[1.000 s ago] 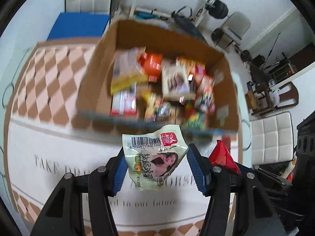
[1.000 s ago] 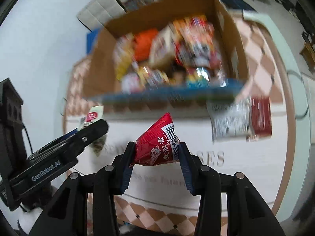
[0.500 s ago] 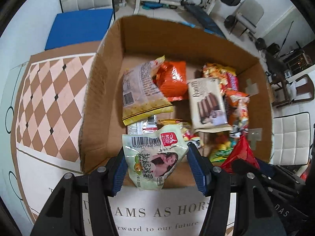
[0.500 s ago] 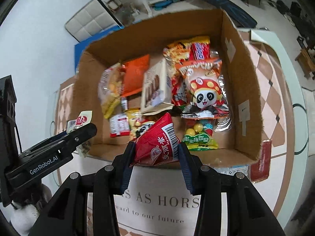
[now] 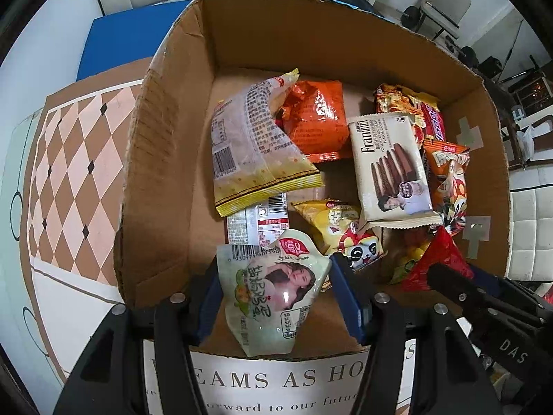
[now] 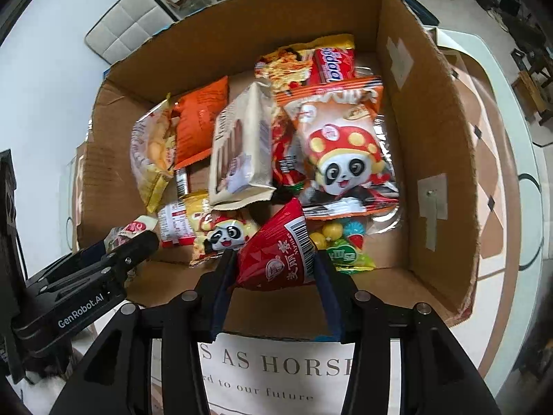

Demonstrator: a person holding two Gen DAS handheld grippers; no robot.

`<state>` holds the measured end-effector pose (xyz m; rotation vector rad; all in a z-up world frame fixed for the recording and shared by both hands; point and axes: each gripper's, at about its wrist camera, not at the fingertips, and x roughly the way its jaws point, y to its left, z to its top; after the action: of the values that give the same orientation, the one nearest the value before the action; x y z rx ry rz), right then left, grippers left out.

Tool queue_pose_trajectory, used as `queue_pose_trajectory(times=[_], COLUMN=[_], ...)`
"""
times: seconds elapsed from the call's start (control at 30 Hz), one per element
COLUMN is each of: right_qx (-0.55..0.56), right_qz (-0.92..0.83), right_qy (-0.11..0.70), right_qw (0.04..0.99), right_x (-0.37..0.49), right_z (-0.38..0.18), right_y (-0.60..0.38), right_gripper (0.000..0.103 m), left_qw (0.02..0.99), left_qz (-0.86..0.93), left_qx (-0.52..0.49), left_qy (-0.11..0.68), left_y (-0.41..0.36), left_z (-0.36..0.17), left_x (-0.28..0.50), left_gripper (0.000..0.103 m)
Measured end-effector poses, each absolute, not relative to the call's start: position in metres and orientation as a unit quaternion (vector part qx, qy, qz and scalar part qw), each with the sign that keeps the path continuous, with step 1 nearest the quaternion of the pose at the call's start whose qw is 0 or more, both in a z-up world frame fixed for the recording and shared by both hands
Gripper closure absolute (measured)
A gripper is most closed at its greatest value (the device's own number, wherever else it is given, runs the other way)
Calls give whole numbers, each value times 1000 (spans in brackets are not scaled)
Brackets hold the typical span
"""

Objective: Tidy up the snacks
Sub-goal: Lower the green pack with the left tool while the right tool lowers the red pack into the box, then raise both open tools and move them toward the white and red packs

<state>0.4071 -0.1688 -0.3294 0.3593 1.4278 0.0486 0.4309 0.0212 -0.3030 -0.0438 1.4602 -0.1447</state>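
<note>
Both wrist feeds read bright and evenly lit; I cannot tell where the light comes from. Focus is sharp across the centre, and I see no motion blur. I see a small glare spot on the pale green packet (image 5: 273,287) and sheen on the panda bag (image 6: 345,159). Shadow is soft, gathering along the inner left wall of the cardboard box (image 5: 162,173). Fisheye distortion bends the box rim and the floor pattern. Each frame's corners are cut off by a black vignette.
</note>
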Motion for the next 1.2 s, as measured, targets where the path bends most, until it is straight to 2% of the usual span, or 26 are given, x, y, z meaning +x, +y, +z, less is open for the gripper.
queue_pose_trajectory(times=[0.03,0.07,0.1,0.13,0.17,0.37,0.8,1.2], right_qx=[164,162,159,159,152,124,75,79], right_qz=[17,12,6,2,-5,-33,-34,-10], right_qy=[653,654,653,651,649,644,598,558], right_qw=[740,739,740,742,745,754,797,826], right_x=[407,407,406,405,404,396,361,318], right_z=[-329,-329,-328,-326,-323,-311,-250,-194], right_y=[-170,-171,-173,-175,-176,-183,-180,-188], right_gripper=[48,33,23,13,13,10,8,7], left_qw=[740,739,738,740,742,756,817,847], left_qz=[-59,-57,-57,-57,-57,-60,-55,-59], left_qx=[-16,-14,-15,-17,-16,-15,13,-11], left_qy=[669,672,672,670,668,652,574,529], left_y=[22,23,24,25,26,28,16,9], left_z=[-303,-304,-303,-302,-300,-282,-213,-164], left_x=[431,431,431,430,429,421,383,338], left_gripper=[43,34,25,21,15,8,8,8])
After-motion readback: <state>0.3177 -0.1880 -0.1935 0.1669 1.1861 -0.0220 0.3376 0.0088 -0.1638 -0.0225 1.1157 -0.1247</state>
